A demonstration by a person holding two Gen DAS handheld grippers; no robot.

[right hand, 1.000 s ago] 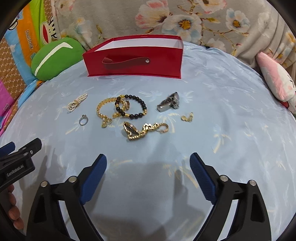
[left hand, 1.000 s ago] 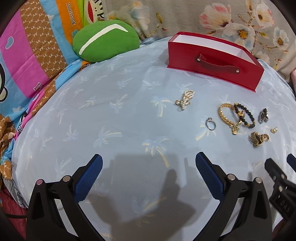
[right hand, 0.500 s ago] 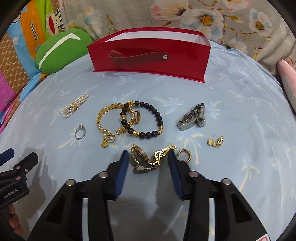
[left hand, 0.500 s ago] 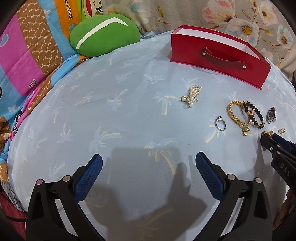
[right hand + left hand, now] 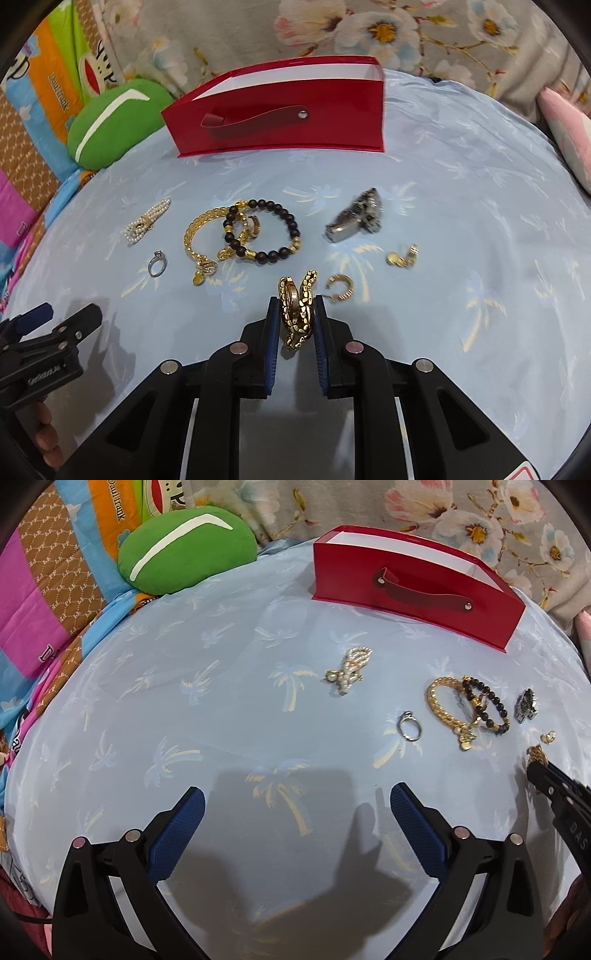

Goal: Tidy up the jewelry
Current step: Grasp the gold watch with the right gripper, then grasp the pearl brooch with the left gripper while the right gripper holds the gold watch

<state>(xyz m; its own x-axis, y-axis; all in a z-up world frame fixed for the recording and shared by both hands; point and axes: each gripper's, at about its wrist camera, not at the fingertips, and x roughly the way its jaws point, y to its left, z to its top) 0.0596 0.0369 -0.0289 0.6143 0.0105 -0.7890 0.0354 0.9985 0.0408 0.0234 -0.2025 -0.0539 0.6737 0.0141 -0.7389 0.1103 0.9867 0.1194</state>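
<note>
Both wrist views low, boxward, sharing the red box [image 5: 417, 590].

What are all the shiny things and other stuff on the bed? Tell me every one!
Red box: 1, red with white inside, back of the blue sheet.
Pearl bracelet: 1, white, far left.
Ring: 1, silver, in front of the pearls.
Chain bracelet: 1, gold, middle.
Bead bracelet: 1, black with gold beads, overlapping the chain.
Silver watch: 1, right of the beads.
Hoop earring: 1, gold, right of the gripper.
Small earring: 1, gold, further right.
Gold watch: 1, between the right fingers.
Green cushion: 1, left edge.
Left gripper: open, over bare sheet.
Right gripper: closed on the gold watch.
</note>
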